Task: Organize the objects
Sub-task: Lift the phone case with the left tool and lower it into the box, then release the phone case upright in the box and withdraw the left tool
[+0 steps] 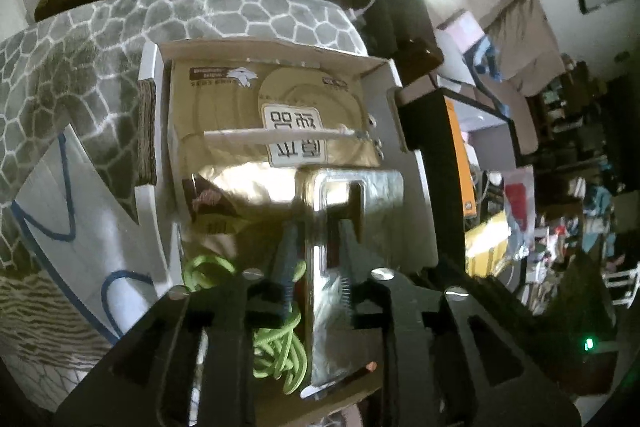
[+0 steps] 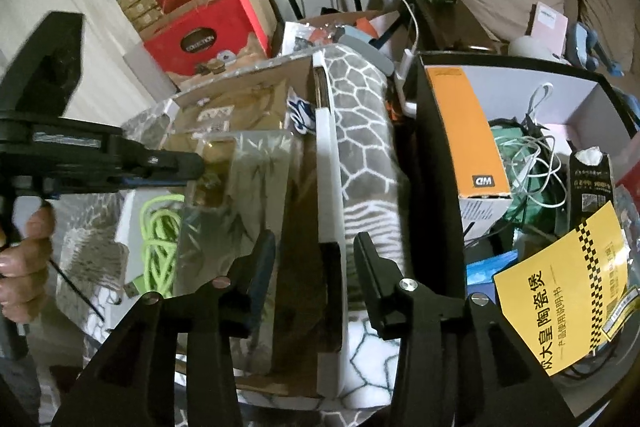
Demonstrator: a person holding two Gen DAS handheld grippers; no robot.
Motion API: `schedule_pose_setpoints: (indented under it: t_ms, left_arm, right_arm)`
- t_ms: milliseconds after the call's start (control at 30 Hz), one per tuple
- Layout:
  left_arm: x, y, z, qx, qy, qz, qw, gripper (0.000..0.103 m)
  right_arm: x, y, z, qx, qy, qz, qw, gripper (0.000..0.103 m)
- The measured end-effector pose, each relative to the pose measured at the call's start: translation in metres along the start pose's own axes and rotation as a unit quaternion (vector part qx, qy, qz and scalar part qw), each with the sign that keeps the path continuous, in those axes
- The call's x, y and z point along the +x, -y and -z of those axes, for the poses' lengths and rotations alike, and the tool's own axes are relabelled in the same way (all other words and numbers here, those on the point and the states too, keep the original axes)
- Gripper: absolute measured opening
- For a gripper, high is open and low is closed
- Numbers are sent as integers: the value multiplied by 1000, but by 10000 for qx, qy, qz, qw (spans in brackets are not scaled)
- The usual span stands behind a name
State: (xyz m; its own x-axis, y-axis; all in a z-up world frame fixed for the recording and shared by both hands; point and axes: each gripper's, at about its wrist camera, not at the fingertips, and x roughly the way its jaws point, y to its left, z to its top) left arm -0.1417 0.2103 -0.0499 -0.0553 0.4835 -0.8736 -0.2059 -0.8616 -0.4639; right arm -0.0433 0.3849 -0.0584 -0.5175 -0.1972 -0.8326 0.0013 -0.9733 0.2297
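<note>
Silver foil pouch [image 1: 352,187] lies in the white cardboard box [image 1: 148,67] beside a green cord [image 1: 280,347], its lower end hidden behind the left gripper [image 1: 318,247], whose parted jaws straddle it without clearly pressing. The box rests on a grey pebble-patterned blanket [image 1: 80,67]. Only the right view shows the cluttered black bin [image 2: 424,147]; the right gripper [image 2: 316,251] hangs open, empty, over the box wall.

The carton [image 1: 154,75] sits on the blanket [image 1: 100,47]; in it, the flat pack [image 1: 240,107] lies behind the pouch [image 1: 360,211] and cord [image 1: 280,347]. Right of the blanket stands the bin [image 2: 424,147]; in it lie cables [image 2: 536,155] and a leaflet [image 2: 560,287].
</note>
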Motion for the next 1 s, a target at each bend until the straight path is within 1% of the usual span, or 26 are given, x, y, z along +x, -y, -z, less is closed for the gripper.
schedule_pose_setpoints:
  t_ms: [67, 367, 500, 533, 633, 700, 800, 867, 900, 967, 1000]
  left_arm:
    - [-5, 0, 6, 122, 34, -48, 9999, 32]
    - [-11, 15, 38, 846, 48, -138, 9963, 32]
    - [-21, 21, 46, 1094, 284, -332, 9930, 32]
    - [-27, 23, 46, 1190, 414, -459, 9910, 32]
    - [-39, 24, 47, 1333, 654, -587, 9872, 37]
    - [-43, 24, 48, 1392, 597, -440, 9875, 39]
    - [-36, 23, 52, 1393, 236, -40, 9900, 39]
    - [-28, 22, 53, 1332, 52, 83, 9910, 39]
    - [-25, 21, 54, 1293, -26, 139, 9915, 38]
    - [-18, 19, 56, 1215, -167, 277, 9921, 32]
    - [-16, 18, 57, 1200, -211, 327, 9920, 32]
  right_arm:
    - [4, 2, 1, 14, -42, 10, 10000, 42]
    - [8, 5, 1, 47, -61, -75, 9999, 42]
    - [7, 3, 2, 47, -61, -82, 9999, 42]
    - [7, 4, 2, 37, -56, -84, 9999, 42]
    - [7, 2, 2, 16, -54, -103, 9999, 42]
    - [7, 2, 1, -9, -65, -105, 9999, 42]
    - [9, 0, 2, -27, -78, -117, 9999, 42]
    - [9, 1, 2, -7, -65, -121, 9999, 42]
    - [9, 1, 2, 7, -65, -128, 9999, 42]
    - [9, 1, 2, 10, -64, -139, 9999, 42]
    - [9, 1, 2, 14, -63, -145, 9999, 42]
